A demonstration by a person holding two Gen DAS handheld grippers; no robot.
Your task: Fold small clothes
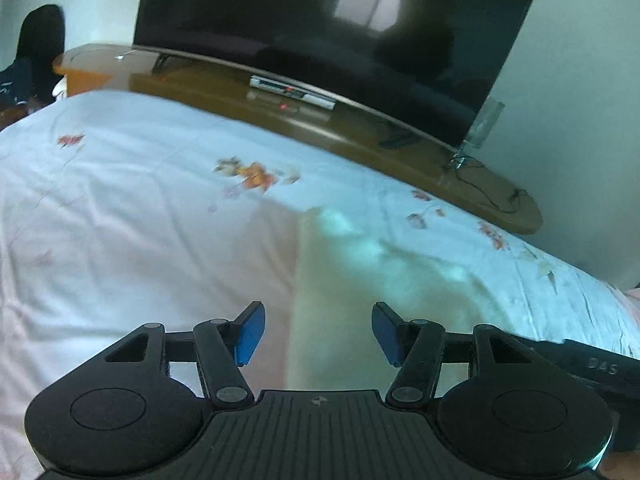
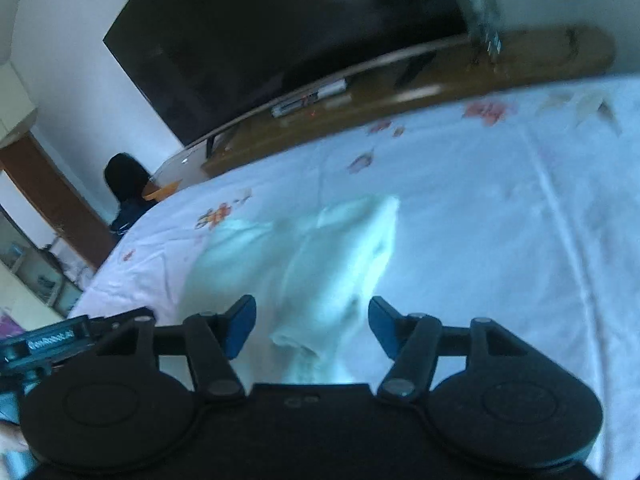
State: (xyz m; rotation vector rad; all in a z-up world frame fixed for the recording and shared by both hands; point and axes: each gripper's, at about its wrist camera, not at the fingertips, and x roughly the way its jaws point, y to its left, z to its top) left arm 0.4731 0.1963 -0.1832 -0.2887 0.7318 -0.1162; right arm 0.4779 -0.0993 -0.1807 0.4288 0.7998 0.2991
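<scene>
Only rightward, garment's [image 2: 320, 248] rumpled hem.

Both cameras sit just behind their own black two-finger grippers and look forward and down across the white floral-print bedsheet [image 1: 140, 208] from close above it. The left wrist view faces the large black flat television screen [image 1: 320, 40] on the long brown wooden cabinet [image 1: 360, 136], tilted so the cabinet falls to the right. The right wrist view faces the same screen [image 2: 260, 40] and cabinet [image 2: 440, 80], tilted the opposite way. Both share the pale cream garment [image 1: 352, 280] [image 2: 312, 248] lying on the sheet [image 2: 500, 208].
</scene>
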